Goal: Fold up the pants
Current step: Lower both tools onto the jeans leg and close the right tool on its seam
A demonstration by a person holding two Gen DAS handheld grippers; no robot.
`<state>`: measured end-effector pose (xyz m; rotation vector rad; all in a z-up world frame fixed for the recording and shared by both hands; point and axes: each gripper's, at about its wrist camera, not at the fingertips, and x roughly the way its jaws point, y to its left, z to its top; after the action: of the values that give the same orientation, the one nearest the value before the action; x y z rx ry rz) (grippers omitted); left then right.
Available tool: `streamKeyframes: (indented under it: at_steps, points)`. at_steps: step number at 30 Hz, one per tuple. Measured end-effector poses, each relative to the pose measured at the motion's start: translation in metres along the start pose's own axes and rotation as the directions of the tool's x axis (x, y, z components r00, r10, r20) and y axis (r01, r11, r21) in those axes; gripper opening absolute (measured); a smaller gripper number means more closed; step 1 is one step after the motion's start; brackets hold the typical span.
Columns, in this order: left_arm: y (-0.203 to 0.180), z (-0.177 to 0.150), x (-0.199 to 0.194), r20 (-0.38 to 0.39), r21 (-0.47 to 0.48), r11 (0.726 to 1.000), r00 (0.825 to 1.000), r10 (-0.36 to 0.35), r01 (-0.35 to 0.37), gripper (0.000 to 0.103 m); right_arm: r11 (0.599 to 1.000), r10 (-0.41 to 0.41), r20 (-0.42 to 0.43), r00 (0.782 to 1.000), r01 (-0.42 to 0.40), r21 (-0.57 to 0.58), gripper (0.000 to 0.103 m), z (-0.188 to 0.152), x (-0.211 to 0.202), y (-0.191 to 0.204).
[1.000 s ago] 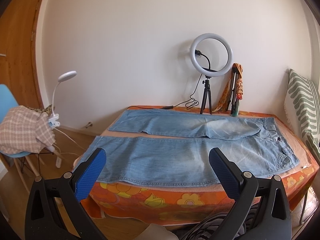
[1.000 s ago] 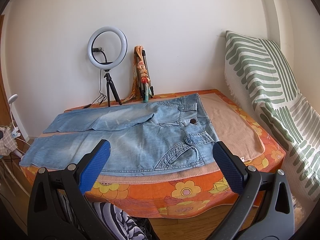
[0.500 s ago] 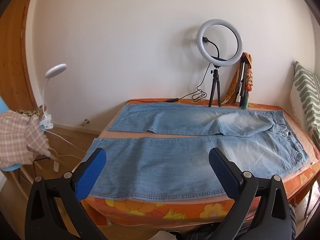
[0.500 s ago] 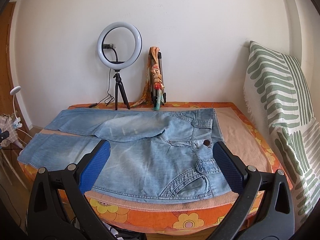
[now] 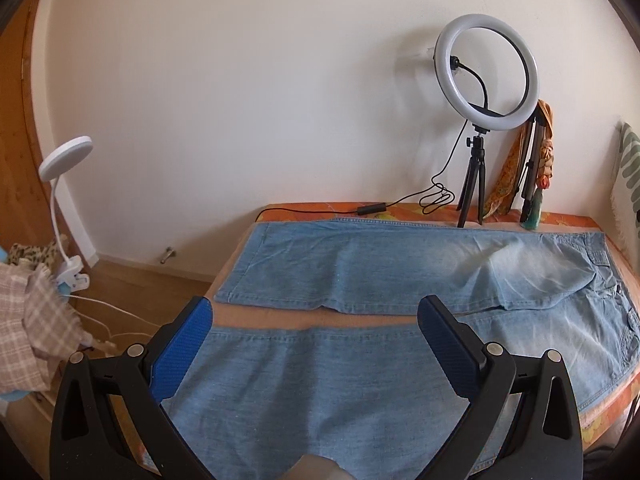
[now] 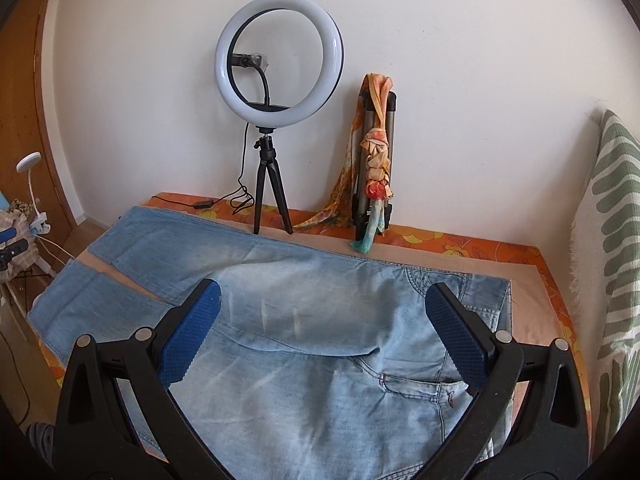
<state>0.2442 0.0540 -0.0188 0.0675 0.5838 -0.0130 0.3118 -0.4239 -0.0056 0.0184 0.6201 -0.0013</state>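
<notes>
- Left wrist view: I'm holding the left gripper (image 5: 314,322) with its jaws spread wide and nothing between them, hovering over the near leg of the pants (image 5: 360,380).
- Pants are lying flat on the table (image 5: 576,220), legs side by side with a strip of cloth showing between them, hems to the left, waist off to the right.
- Change vs a second ago: the table's front edge and floral overhang were filling the bottom of this view; now denim is running right to the bottom. I'm reading that as the gripper closing in over the near leg.
- Ring light (image 5: 486,74), its cable and a folded tripod with a scarf (image 5: 536,168) are standing along the back edge, just behind the far leg.
- Right wrist view: the right gripper (image 6: 322,310) is likewise gaping wide and carrying nothing, sitting above the seat and waistband area, pocket stitching showing below the right finger.
- Same shift here: the orange front edge is dropping out of frame and the waist is filling the view.
- Meaning: approach phase is wrapping up, no fold started. My guess for the next move is pinching the near-side edge at both ends and carrying it over the far leg.
- Risk: lifting high near the back could snag the light's cable.
</notes>
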Motion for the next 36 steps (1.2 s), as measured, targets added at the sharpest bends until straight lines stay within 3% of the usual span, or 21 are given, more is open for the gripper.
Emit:
streamKeyframes:
  at_steps: [4, 8, 15, 19, 24, 31, 33, 36]
  points:
    - [0.0, 0.017, 0.039, -0.039, 0.004, 1.0, 0.999, -0.006, 0.006, 0.102, 0.997, 0.069, -0.055, 0.996, -0.071, -0.041, 0.103, 0.021, 0.055, 0.005]
    - [-0.002, 0.025, 0.081, -0.102, -0.018, 0.998, 0.993, -0.061, 0.059, 0.102, 0.987, 0.118, -0.139, 0.983, -0.131, -0.091, 0.103, 0.033, 0.119, 0.009]
    - [-0.004, 0.027, 0.148, -0.177, -0.027, 0.998, 0.982, -0.062, 0.058, 0.095, 0.973, 0.035, -0.241, 0.97, -0.088, -0.213, 0.092, 0.027, 0.231, 0.026]
    - [-0.01, 0.025, 0.177, -0.204, 0.018, 0.999, 0.978, -0.04, 0.045, 0.094, 0.956, 0.059, -0.297, 0.953, -0.14, -0.259, 0.086, 0.021, 0.282, 0.036]
    - [-0.017, 0.021, 0.204, -0.235, 0.04, 0.997, 0.97, -0.055, 0.066, 0.094, 0.951, 0.129, -0.352, 0.927, -0.216, -0.221, 0.086, 0.022, 0.33, 0.039]
    - [-0.012, 0.022, 0.227, -0.245, 0.036, 0.997, 0.968, -0.057, 0.068, 0.094, 0.926, 0.104, -0.445, 0.89, -0.25, -0.283, 0.086, 0.008, 0.372, 0.042]
    - [-0.009, 0.023, 0.232, -0.247, 0.029, 0.997, 0.967, -0.057, 0.066, 0.094, 0.928, 0.142, -0.447, 0.883, -0.276, -0.251, 0.081, 0.008, 0.373, 0.036]
    - [0.0, 0.027, 0.238, -0.252, -0.006, 0.999, 0.966, -0.052, 0.052, 0.094, 0.925, 0.199, -0.453, 0.869, -0.319, -0.205, 0.064, 0.007, 0.369, 0.03]
